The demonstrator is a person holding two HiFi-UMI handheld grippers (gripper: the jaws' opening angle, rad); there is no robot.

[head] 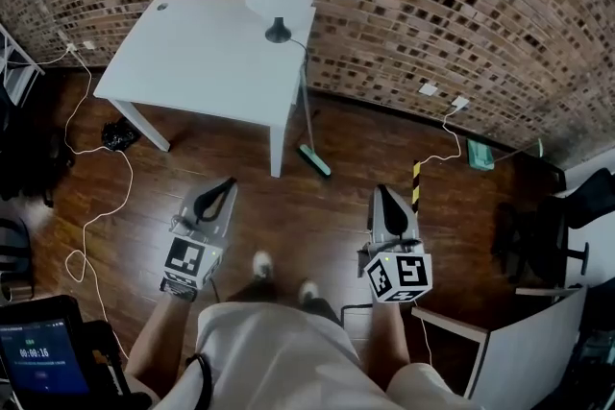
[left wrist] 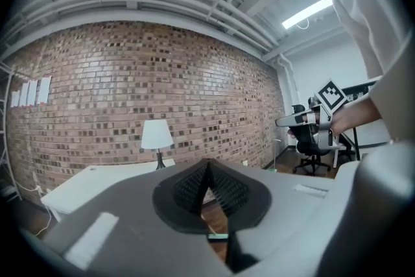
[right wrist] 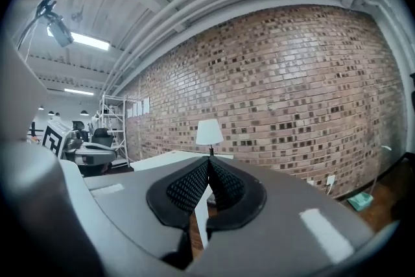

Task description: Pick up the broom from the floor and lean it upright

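So the broom [head: 309, 125] is already up: head on the floor, handle propped against the desk [head: 192, 62] corner, which looks like what keeps it from tipping. The left tool [head: 225, 187] and right tool [head: 383, 194] are both pressed together, empty, well apart from it.

The person wears a pale, loose shirt [head: 279, 355], filling six o'clock of the head view, and white shoes [head: 261, 264] just above it. A black cord [head: 204, 377] curves over the shirt at seven o'clock. The left hand-held gripper [head: 228, 183] and the right hand-held gripper [head: 384, 193] are grey moulded shells tapering to black tips. Each carries a marker cube [head: 399, 276] printed with black-and-white squares at its near end. Seen from the gripper views, the pads [left wrist: 185, 191] are black and finely dotted, set in a rounded black surround.
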